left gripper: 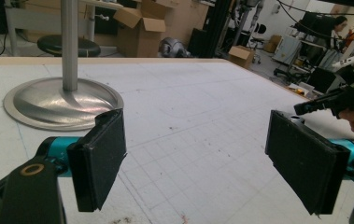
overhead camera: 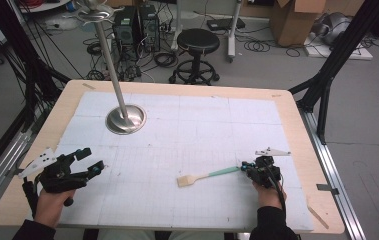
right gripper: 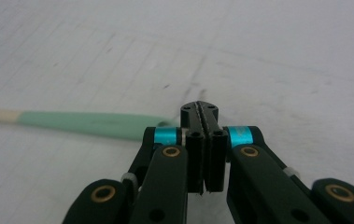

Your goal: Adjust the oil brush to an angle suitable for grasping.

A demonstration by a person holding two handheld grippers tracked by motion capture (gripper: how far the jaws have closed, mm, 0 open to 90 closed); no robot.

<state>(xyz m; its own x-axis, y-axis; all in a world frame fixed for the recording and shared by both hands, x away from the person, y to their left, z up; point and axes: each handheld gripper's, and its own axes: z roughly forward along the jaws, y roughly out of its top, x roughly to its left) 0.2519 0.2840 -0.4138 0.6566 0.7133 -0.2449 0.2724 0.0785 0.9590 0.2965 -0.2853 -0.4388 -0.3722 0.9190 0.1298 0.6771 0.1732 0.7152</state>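
Wooden-edged bench (overhead camera: 297, 107) covered by a white gridded mat (overhead camera: 192, 130), seen from above. A metal stand (overhead camera: 125, 119), with round dished base and upright pole, sits at about 10 o'clock on the mat. A brush (overhead camera: 208, 176) with pale wooden head and mint-green handle lies flat at about 5 o'clock, head toward 9 o'clock, handle toward 3 o'clock.

The right tool (overhead camera: 249, 166), at 4 o'clock, has its jaws closed together with nothing seen between them; in the right gripper view the right tool (right gripper: 199, 112) has its tip just beside the end of the green handle (right gripper: 90, 123), and whether they touch cannot be told. The left tool (overhead camera: 93, 161), at 8 o'clock, is held with jaws spread wide and empty, well apart from the brush; in the left gripper view its two black pads (left gripper: 100, 156) frame bare mat, with the stand base (left gripper: 62, 102) at 10 o'clock.

Room beyond the bench: grey floor, a black round stool (overhead camera: 197, 42) at 12 o'clock, cardboard boxes (overhead camera: 297, 20) at 1 o'clock, computer towers (overhead camera: 136, 25) and loose cables at 11 o'clock, and black frame struts (overhead camera: 337, 55) at either side.
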